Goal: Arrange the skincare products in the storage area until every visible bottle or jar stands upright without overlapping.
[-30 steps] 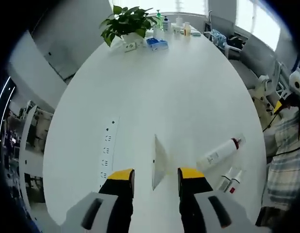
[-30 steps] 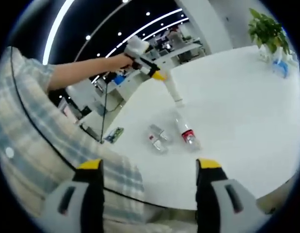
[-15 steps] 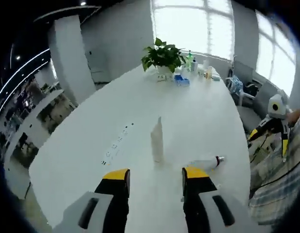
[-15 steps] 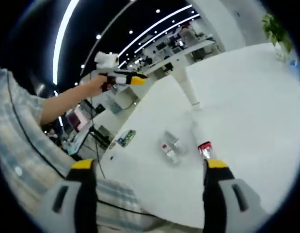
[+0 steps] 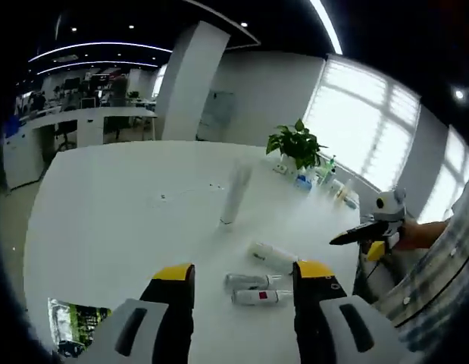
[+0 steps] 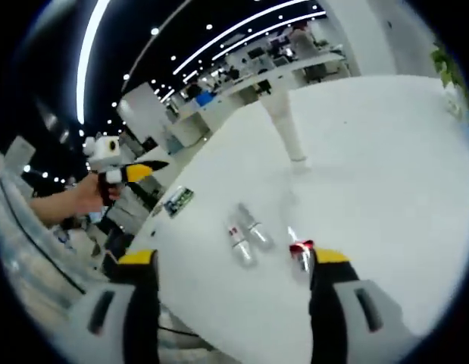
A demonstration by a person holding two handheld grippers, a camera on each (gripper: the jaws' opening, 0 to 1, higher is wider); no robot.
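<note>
- In the left gripper view, my left gripper point(image 5: 242, 277) hangs above the near edge of the white table point(image 5: 128, 205), its yellow-tipped jaws spread wide with nothing between them.
- A tall white tube point(image 5: 234, 194) stands upright further out on the table, apart from everything else.
- Nearer to me a larger white bottle point(image 5: 272, 256) lies on its side, and just in front of it two small bottles point(image 5: 254, 288) lie flat, side by side; the nearer one carries a red label. I cannot tell what any of them holds.
- A green printed packet point(image 5: 73, 322) lies flat on the table at the lower left.
- At the far end of the table I see a potted plant point(image 5: 297, 144) with a cluster of small bottles point(image 5: 329, 179) beside it.
- The right gripper point(image 5: 368, 232) comes in from the right, held in a hand point(image 5: 413, 234); from here I cannot tell how far its jaws are apart.
- In the right gripper view, my right gripper point(image 6: 233, 277) is wide open and empty above the table point(image 6: 370, 152).
- The tube point(image 6: 286, 132) stands upright beyond; the two small bottles point(image 6: 245, 235) lie together between the jaws, and the red-capped end of the larger bottle point(image 6: 300, 252) lies just beside the right jaw.
- The left gripper point(image 6: 126, 168) shows at the left, off the table's edge.
</note>
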